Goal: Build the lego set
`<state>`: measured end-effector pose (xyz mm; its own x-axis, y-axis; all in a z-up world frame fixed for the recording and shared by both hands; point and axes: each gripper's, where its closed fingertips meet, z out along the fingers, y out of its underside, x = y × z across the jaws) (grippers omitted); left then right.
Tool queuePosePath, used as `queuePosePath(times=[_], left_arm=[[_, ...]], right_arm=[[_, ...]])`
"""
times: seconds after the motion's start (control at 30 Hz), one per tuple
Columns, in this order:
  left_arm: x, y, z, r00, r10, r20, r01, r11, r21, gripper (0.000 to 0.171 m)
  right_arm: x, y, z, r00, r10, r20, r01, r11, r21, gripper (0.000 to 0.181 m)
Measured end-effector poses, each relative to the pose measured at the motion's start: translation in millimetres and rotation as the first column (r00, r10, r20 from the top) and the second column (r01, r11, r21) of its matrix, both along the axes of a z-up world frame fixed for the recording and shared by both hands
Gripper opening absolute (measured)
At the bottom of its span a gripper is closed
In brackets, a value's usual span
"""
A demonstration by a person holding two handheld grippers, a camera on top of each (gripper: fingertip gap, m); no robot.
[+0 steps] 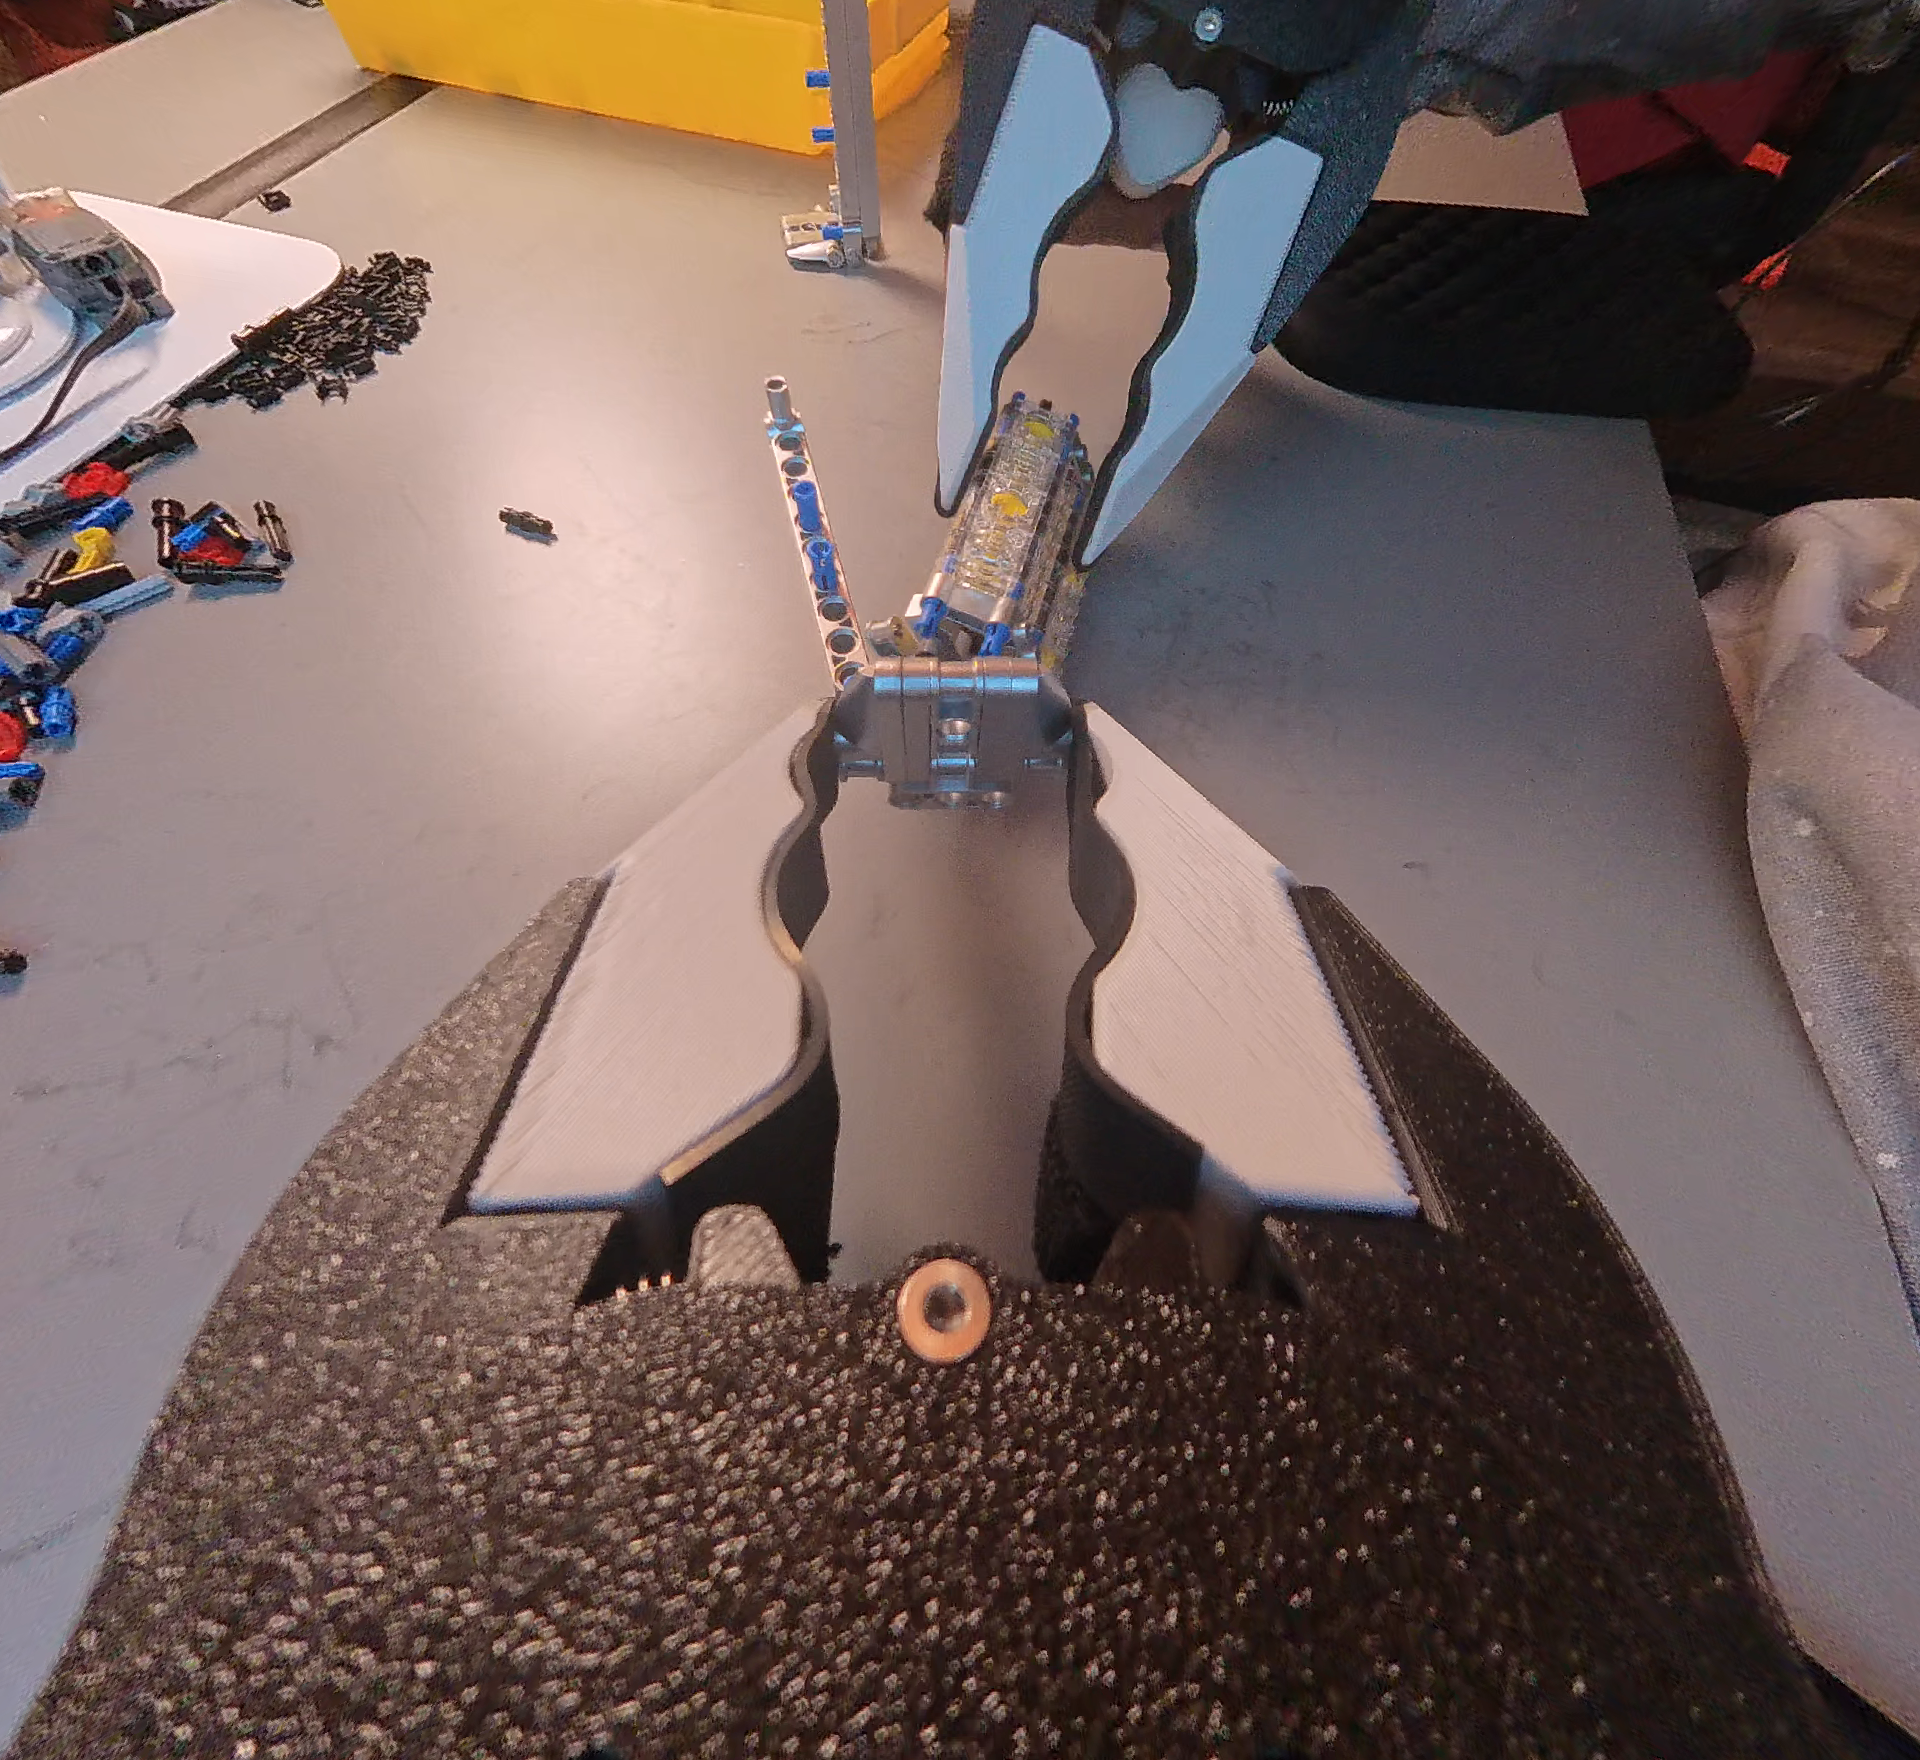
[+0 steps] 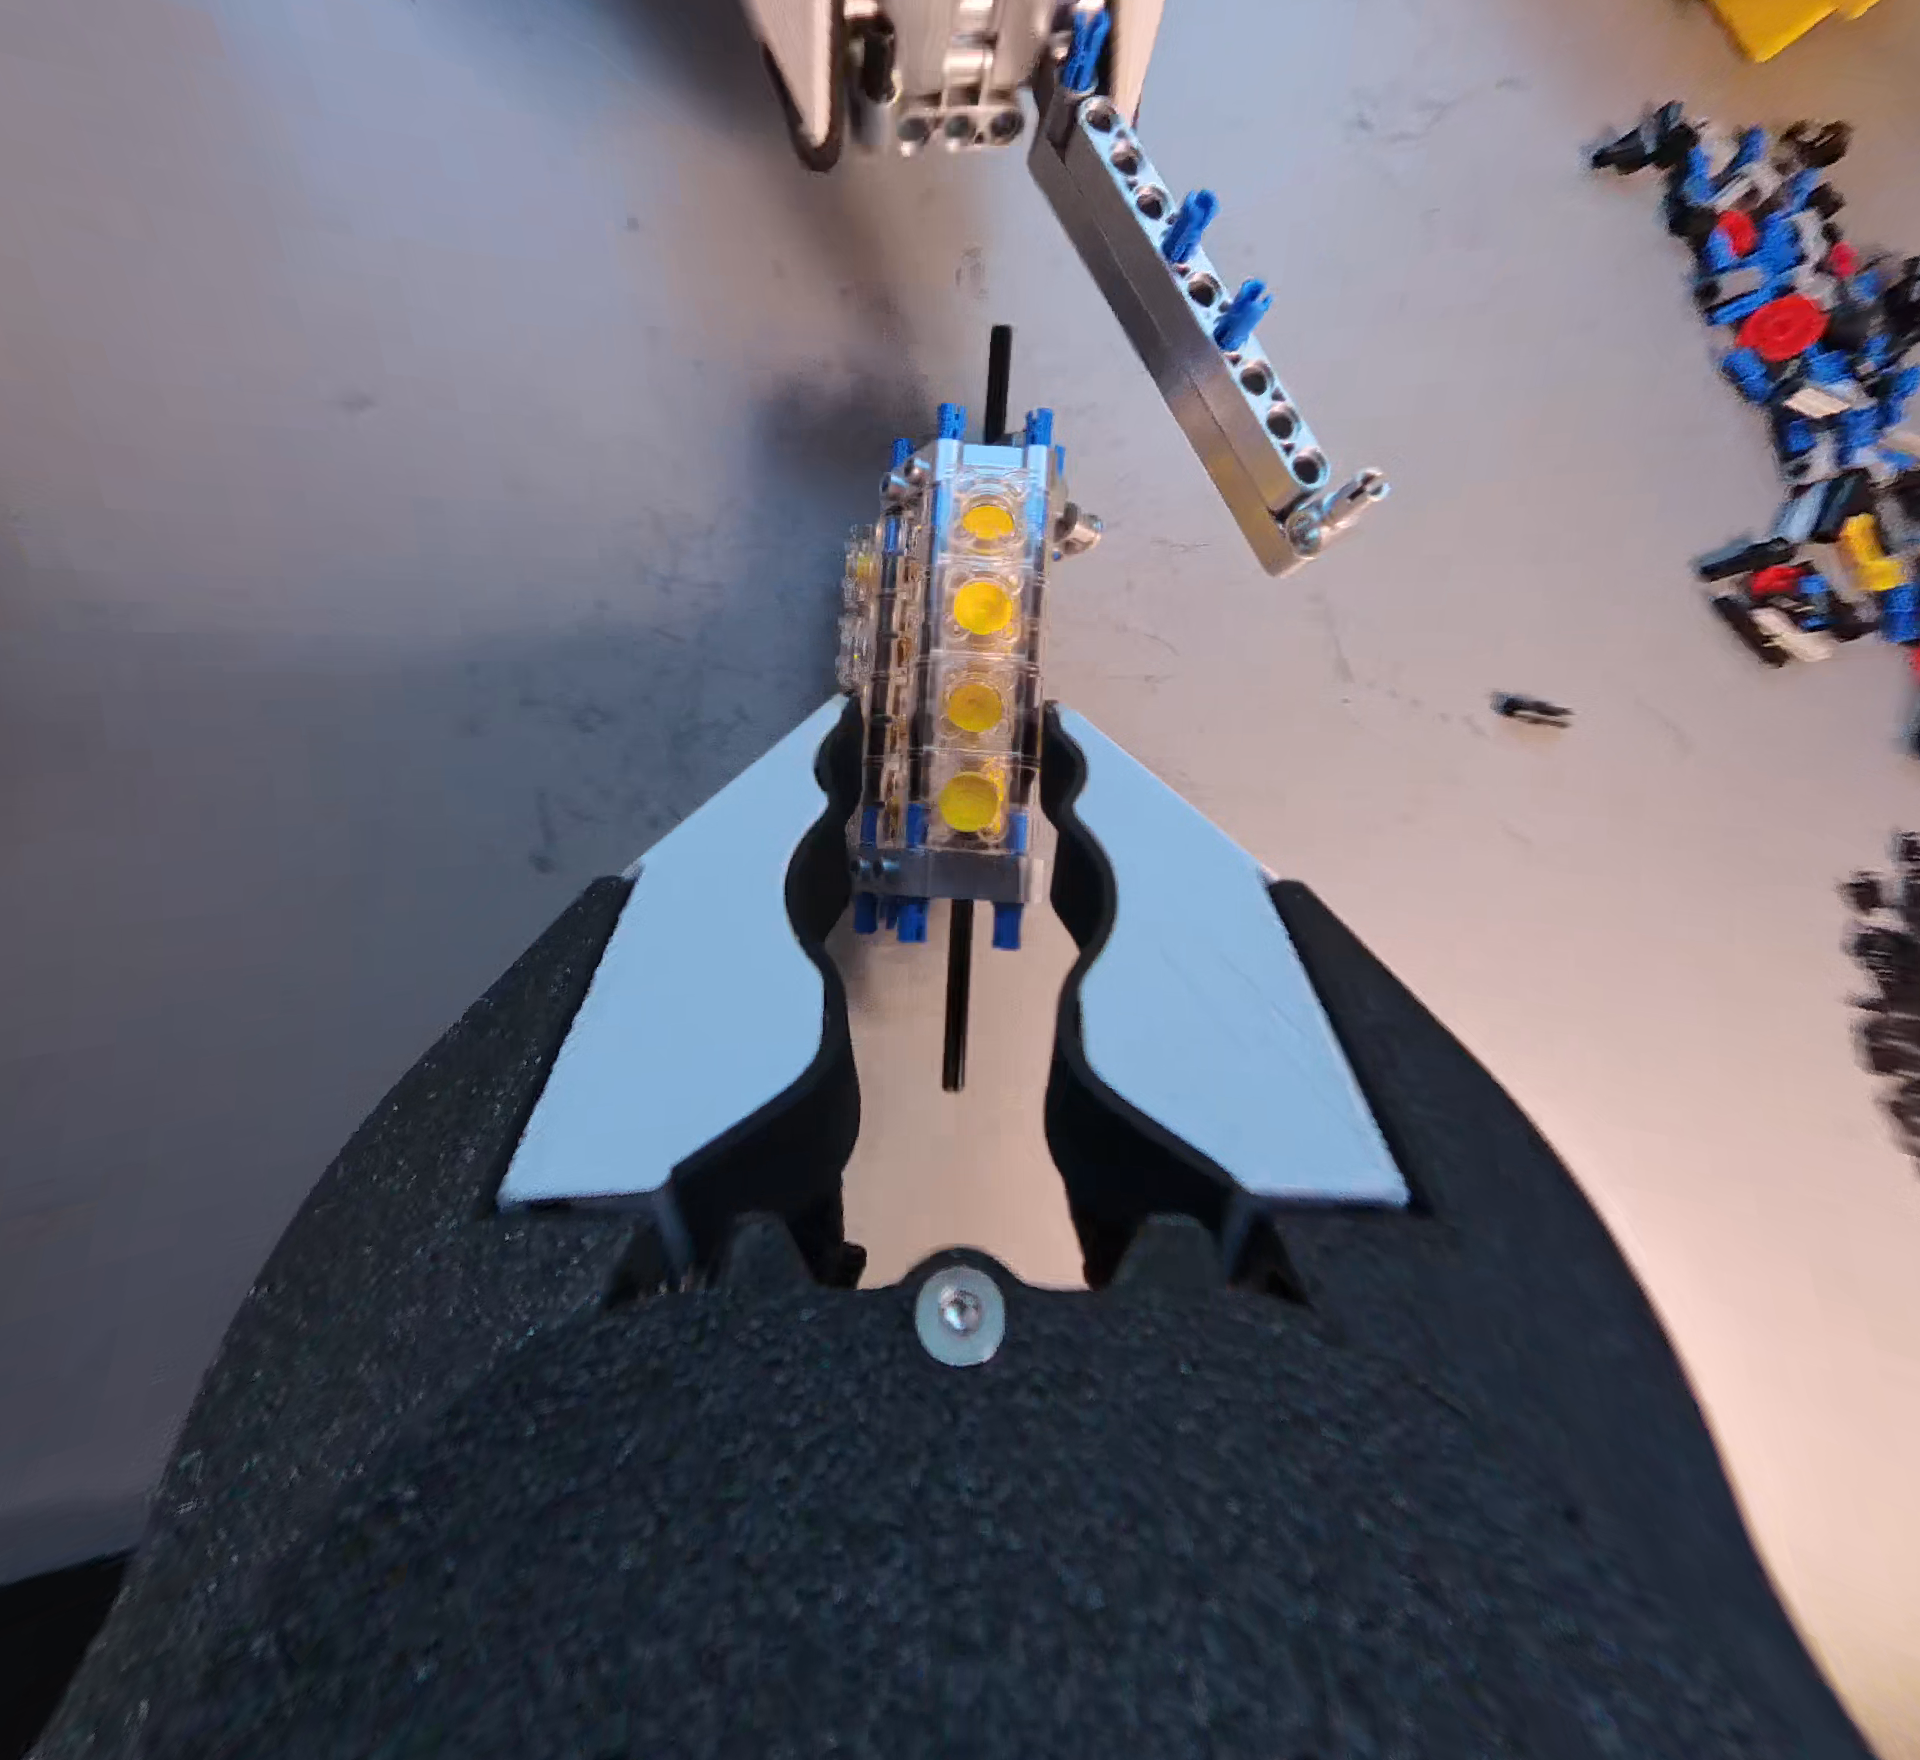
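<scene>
Gripping grey frame (image 1: 940,734) w/ left hand-held gripper (image 1: 951,754), right hand-held gripper (image 2: 951,754) clamps clear cylinder block (image 2: 961,650); keep both closed, aligned.

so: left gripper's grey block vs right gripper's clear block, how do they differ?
The grey block is opaque, squat and plain grey; the clear block is see-through, longer, with four yellow discs in a row. The left gripper pinches the grey block at its fingertips; the right gripper clamps the clear block's near end, most of it jutting out. Both are brick-built with blue pins, held over the grey table.
</scene>
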<state>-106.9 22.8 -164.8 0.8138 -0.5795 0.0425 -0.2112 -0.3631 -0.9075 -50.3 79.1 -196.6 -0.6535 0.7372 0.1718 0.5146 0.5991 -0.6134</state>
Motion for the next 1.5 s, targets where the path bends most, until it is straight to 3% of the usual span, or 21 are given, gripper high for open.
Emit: queuePosePath(times=[0.07, 0.13, 0.23, 0.33, 0.4, 0.53, 0.67, 0.87, 1.2, 1.5], left_arm=[[2.1, 1.9, 0.6, 1.0, -0.007, 0.008, 0.007, 1.0, -0.002, 0.042], [4.5, 2.0, 2.7, 1.0, -0.02, 0.017, 0.02, 1.0, 0.008, 0.042], [9.4, -1.5, 6.4, 0.999, -0.049, 0.018, 0.048, 0.998, 0.037, 0.042], [12.1, -4.5, 8.0, 0.998, -0.062, 0.007, 0.061, 0.996, 0.058, 0.042], [12.2, -4.3, 7.6, 0.998, -0.059, 0.001, 0.058, 0.997, 0.059, 0.042], [10.2, -0.6, 5.3, 0.999, -0.049, 0.014, 0.048, 0.998, 0.031, 0.042], [6.1, 4.2, 3.3, 0.999, -0.027, 0.018, 0.027, 1.0, 0.01, 0.042], [0.6, 7.5, 5.4, 0.998, -0.022, 0.055, 0.022, 1.0, -0.001, 0.042], [9.3, 5.6, -3.3, 0.99, -0.117, 0.082, 0.124, 0.989, -0.085, 0.042], [15.5, 9.3, -13.2, 0.987, -0.148, 0.069, 0.157, 0.974, -0.162, 0.042]], right_arm=[[1.8, -8.9, 6.7, 0.989, 0.012, 0.147, 0.022, 0.974, -0.226, 0.024], [13.4, -16.9, 5.0, 0.931, 0.12, 0.345, 0.036, 0.91, -0.414, 0.024], [4.5, -13.2, 0.4, 0.884, 0.164, 0.437, 0.12, 0.826, -0.551, 0.026], [-4.9, -13.5, 4.2, 0.901, 0.164, 0.401, 0.118, 0.798, -0.591, 0.032], [-7.5, -14.0, 5.6, 0.93, 0.137, 0.341, 0.083, 0.825, -0.558, 0.04], [-4.4, -4.6, -0.7, 0.98, 0.032, 0.199, 0.036, 0.943, -0.331, 0.062], [4.0, -4.4, -9.9, 0.98, -0.03, 0.199, 0.079, 0.966, -0.245, 0.078], [-0.3, -8.7, -12.5, 0.986, -0.01, 0.165, 0.048, 0.972, -0.229, 0.054], [-8.6, -18.2, -6.9, 0.991, 0.063, -0.12, -0.055, 0.996, 0.067, 0.053], [-13.3, -25.4, -5.8, 0.979, 0.104, -0.178, -0.092, 0.993, 0.074, 0.053]])
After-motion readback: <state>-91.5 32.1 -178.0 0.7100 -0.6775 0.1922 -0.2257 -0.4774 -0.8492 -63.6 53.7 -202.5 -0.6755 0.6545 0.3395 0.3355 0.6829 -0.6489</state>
